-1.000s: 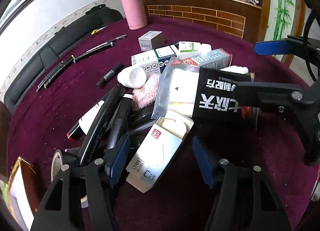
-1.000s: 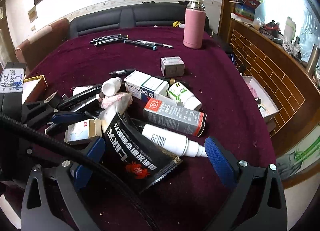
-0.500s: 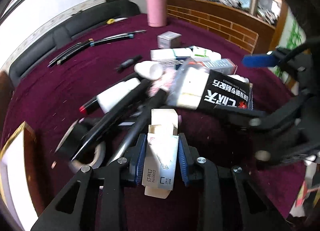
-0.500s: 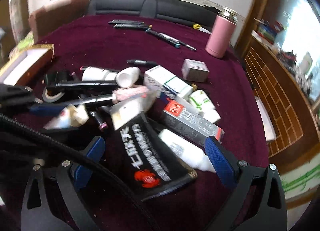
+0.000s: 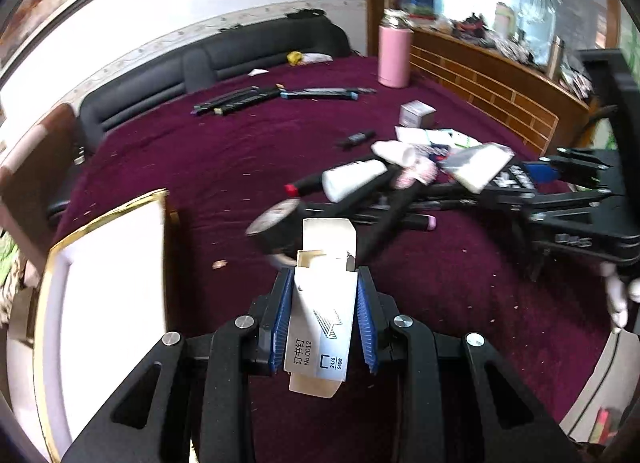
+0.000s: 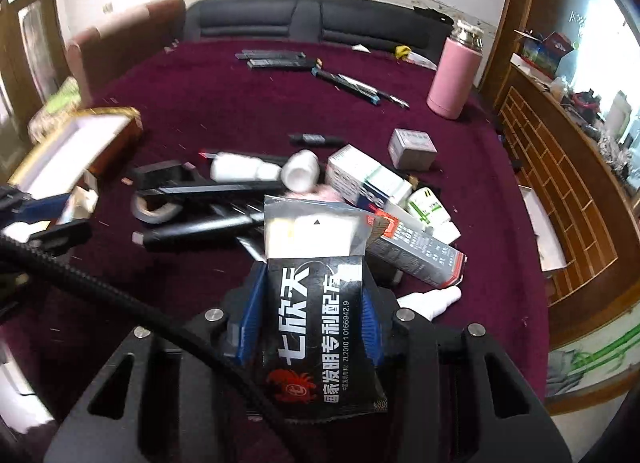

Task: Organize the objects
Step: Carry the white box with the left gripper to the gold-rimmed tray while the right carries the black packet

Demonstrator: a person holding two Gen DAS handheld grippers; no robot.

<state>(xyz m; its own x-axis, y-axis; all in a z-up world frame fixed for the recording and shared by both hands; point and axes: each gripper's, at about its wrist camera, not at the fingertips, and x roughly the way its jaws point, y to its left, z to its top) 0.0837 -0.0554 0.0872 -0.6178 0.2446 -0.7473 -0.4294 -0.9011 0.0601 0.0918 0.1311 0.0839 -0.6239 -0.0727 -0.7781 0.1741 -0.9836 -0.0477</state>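
Maroon velvet covers the table [image 5: 208, 151], where a gold-edged box [image 5: 108, 283] sits open at left. Beside it, the left gripper [image 5: 323, 309] pinches a white staple box [image 5: 322, 327] clear of the cloth. At right, the right gripper's [image 6: 310, 321] jaws are closing on a black sachet [image 6: 316, 327] beside the clutter of pens and medicine cartons [image 6: 368, 183].
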